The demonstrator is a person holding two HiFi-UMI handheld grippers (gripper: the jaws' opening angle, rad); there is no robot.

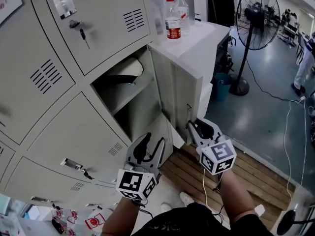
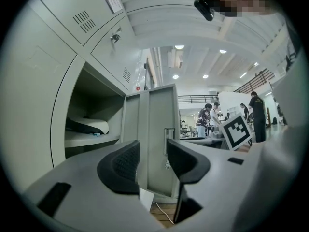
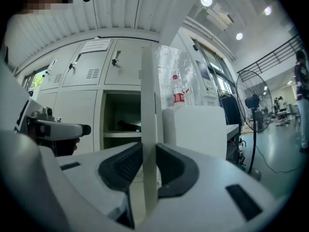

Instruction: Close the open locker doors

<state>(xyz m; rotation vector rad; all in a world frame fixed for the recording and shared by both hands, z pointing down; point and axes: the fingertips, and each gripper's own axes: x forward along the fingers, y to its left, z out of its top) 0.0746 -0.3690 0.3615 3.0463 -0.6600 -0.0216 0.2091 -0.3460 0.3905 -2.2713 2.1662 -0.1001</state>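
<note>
One grey locker door [image 1: 177, 90] stands swung out from its open compartment [image 1: 123, 92], where a dark-and-white thing lies on the shelf. My right gripper [image 1: 194, 128] is at the door's free edge near its lower corner. In the right gripper view the door's thin edge [image 3: 148, 105] runs up between the pads, and my right gripper [image 3: 148, 162] is shut on it. My left gripper [image 1: 150, 145] hangs below the opening, in front of the lockers. In the left gripper view my left gripper [image 2: 152, 161] is open with nothing between its fingers, and the door [image 2: 157, 129] stands beyond it.
Closed lockers with keys [image 1: 81, 31] surround the opening. Plastic bottles [image 1: 173, 21] stand on a white cabinet [image 1: 206, 43] to the right of the door. A standing fan [image 1: 256, 23] and a cable lie further right. Wooden slats [image 1: 246, 173] cover the floor below.
</note>
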